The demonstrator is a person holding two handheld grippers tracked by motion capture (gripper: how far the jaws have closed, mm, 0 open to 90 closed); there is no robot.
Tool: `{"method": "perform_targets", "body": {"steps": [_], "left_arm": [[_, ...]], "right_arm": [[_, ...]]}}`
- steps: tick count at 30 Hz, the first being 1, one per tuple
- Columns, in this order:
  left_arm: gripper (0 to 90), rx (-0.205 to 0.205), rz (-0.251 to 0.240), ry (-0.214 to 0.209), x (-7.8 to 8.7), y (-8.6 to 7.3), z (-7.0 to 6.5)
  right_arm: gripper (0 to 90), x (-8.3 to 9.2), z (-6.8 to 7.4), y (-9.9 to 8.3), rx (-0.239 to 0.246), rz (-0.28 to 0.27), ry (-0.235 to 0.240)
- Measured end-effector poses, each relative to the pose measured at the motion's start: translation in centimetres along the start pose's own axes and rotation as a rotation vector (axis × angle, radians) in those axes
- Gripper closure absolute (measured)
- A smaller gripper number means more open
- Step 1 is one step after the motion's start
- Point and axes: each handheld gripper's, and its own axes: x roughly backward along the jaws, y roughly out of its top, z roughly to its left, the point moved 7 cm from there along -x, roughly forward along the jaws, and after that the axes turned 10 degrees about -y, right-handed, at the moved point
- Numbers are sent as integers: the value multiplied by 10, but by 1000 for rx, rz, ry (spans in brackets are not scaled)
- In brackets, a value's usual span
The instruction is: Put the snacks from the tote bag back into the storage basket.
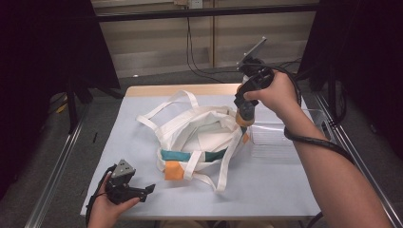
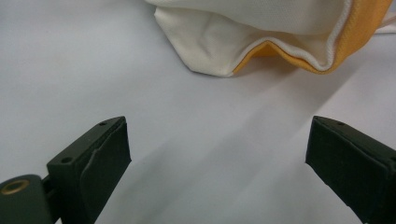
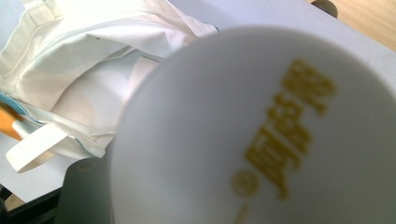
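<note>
You are on the step of putting a thing into the bag. Your right hand-held gripper [image 1: 244, 115] is shut tight on a white bottle [image 3: 261, 135] with gold letters on it. You hold the bottle up over the bag's rim, at about 2 o'clock from the middle of the worktop [image 1: 266, 190]. In the right gripper view the bottle sits very close to the camera, and the open bag lies behind it.

The white cloth bag [image 1: 199, 137] lies in the middle of the worktop with its mouth open. It has long white straps, a teal band and an orange patch. A clear plastic box [image 1: 273, 140] sits just beside the bag, at 3 o'clock.

Your left hand-held gripper [image 1: 142, 190] rests at 7 o'clock. Its jaws stand wide open and hold nothing. The bag's orange corner [image 2: 355, 42] is near, but apart from it.

Next, I think you need to bring the bottle over the bag's mouth, lower it inside, then let go.
</note>
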Motion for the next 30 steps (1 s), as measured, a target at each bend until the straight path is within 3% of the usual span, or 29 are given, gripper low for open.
{"method": "perform_targets", "body": {"steps": [30], "left_arm": [[62,-6,6,-1,-1,0,-1]], "right_arm": [[303,-6,-26,-21,-54,29,-17]]}}
